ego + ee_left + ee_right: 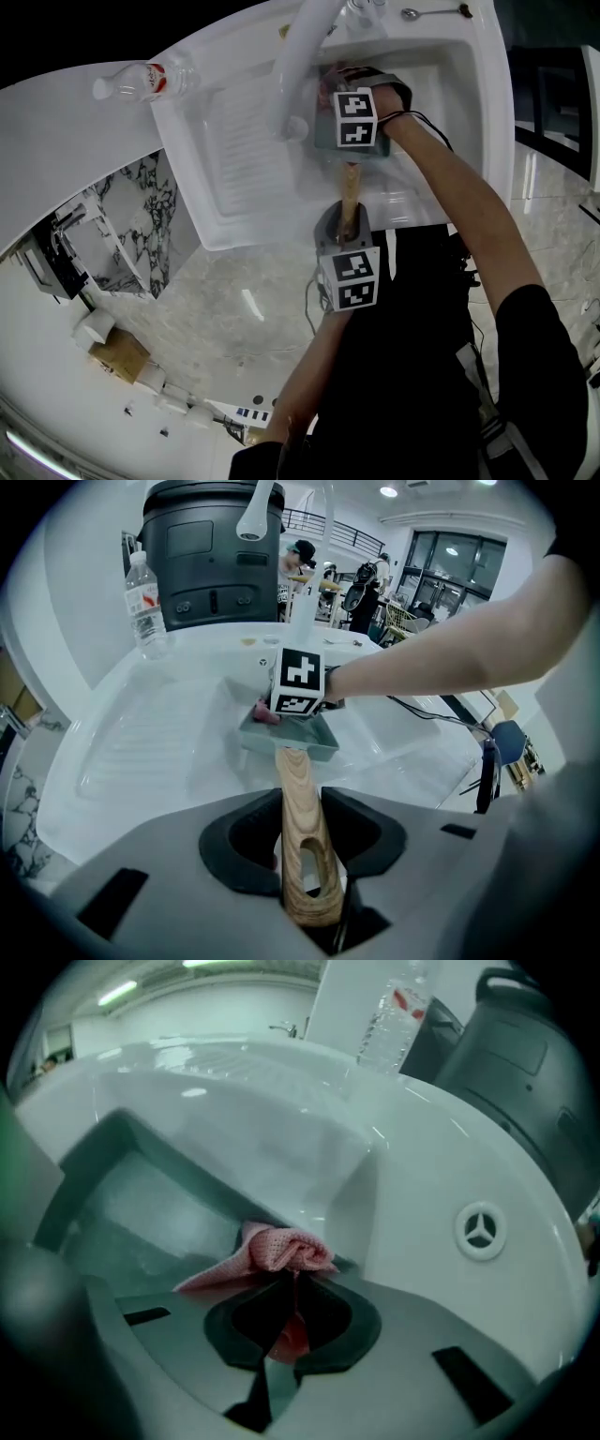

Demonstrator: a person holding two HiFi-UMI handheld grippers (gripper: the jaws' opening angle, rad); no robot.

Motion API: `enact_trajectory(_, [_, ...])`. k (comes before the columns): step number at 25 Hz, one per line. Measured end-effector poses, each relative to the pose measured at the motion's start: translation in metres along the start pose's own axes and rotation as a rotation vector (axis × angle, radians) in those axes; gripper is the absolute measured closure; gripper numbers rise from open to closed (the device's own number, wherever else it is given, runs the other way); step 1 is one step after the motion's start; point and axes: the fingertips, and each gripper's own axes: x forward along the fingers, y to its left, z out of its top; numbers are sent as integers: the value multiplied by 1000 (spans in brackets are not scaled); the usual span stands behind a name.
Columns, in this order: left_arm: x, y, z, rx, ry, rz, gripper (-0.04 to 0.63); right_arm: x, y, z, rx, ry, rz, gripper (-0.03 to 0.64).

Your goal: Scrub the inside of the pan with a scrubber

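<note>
Left claw (300,810) clamps the pan handle (295,771); right claw (286,1293) pinches the pink scrubber (281,1249). Hard scrubbing could tug it loose.

pan (291,739): grey-green, handle (302,841) pale wood-grain | scrubber (281,1249): pink mesh | sink (234,141): white | marker cube (354,119): black-and-white squares | bottle (150,79): red label

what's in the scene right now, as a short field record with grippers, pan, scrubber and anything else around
left gripper: shut on the pan's wooden handle
right gripper: shut on the pink mesh scrubber
pan: square, grey-green, held in the sink basin
scrubber place: inside the pan, close to one wall
sink: white, with a ribbed draining side
faucet: white, reaching over the sink
water bottle: lying on the counter beside the sink
spoon: on the sink's far rim
</note>
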Motion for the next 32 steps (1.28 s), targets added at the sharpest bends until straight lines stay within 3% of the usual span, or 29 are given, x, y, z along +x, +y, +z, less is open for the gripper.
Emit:
enact_trajectory(3, [0, -1, -1, -2, 3, -1, 443, 2, -4, -17, -43, 77, -60, 581])
enact_trajectory(5, [0, -1, 0, -3, 4, -4, 443, -2, 0, -29, 63, 97, -28, 582])
enact_trajectory(7, [0, -1, 0, -3, 2, -5, 443, -11, 10, -32, 185, 72, 47, 583])
enact_trajectory(9, [-1, 0, -1, -2, 2, -3, 443, -23, 25, -25, 217, 24, 131, 583])
enact_trajectory(19, [-1, -1, 0, -8, 4, -9, 443, -73, 97, 22, 155, -197, 488, 583])
enact_trajectory(23, [-1, 0, 0, -8, 6, -12, 443, -83, 110, 6, 131, -145, 607, 583])
enact_trajectory(26, [-2, 0, 0, -10, 4, -11, 443, -75, 97, -15, 107, -75, 542, 583])
enact_trajectory(32, [-1, 0, 0, -9, 1, -5, 443, -37, 46, -38, 63, 24, 223, 583])
